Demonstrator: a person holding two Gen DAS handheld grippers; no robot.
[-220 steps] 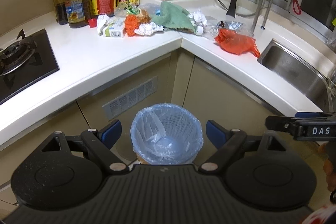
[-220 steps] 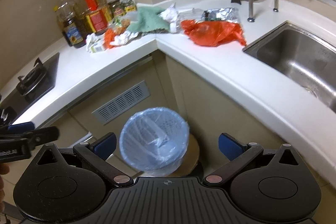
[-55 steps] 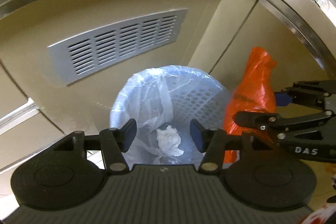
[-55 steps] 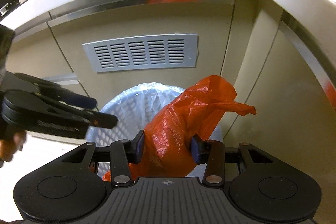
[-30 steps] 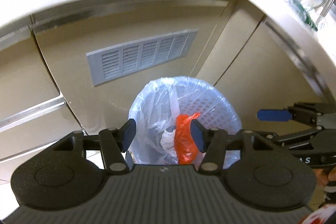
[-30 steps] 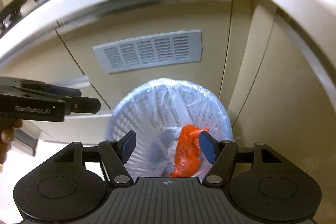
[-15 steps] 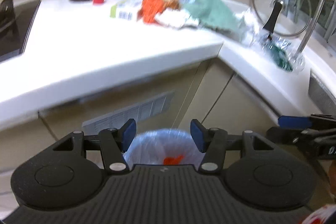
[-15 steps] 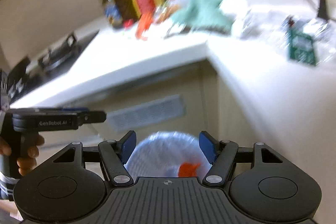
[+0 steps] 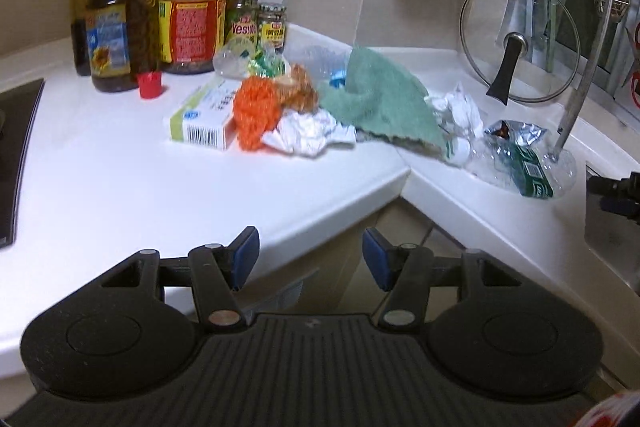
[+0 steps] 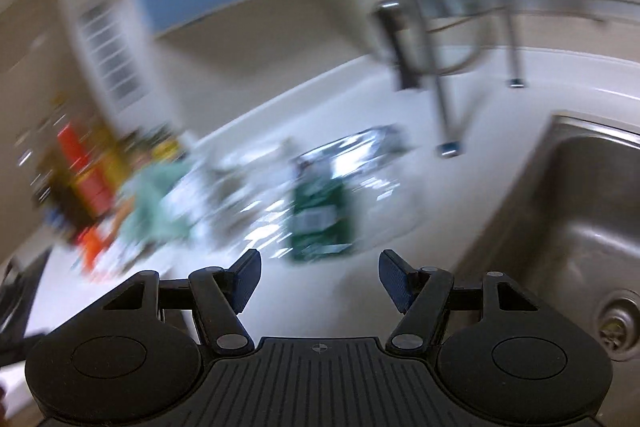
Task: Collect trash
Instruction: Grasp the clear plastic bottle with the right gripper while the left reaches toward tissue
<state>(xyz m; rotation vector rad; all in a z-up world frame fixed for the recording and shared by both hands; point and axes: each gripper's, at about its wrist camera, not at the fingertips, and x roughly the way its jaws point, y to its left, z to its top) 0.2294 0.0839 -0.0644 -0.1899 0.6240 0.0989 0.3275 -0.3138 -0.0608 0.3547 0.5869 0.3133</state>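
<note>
My right gripper stands with its jaws parted and nothing between the blue pads; my left gripper is the same, jaws apart and bare. What matters for the next pick is how the trash lies from each of them. In the right wrist view, blurred as it is, the crushed clear bottle with the green label sits just above the gap between my fingers, lower centre of the frame, with the sink off to the right. So it lies almost straight ahead of that gripper and close. Its long axis seems to run up and down the frame, roughly along my pointing line, so I judge the jaws would close across its narrow width without much turning, though the blur makes that uncertain. In the left wrist view the same bottle lies far right of centre, near the countertop edge, well off this gripper's line. What lies more nearly ahead of it, in the upper middle, is the heap: a crumpled white paper at the front, the orange mesh and the small carton to its left, the green cloth to its right. So the right hand is nearer the bottle, the left the paper.
</note>
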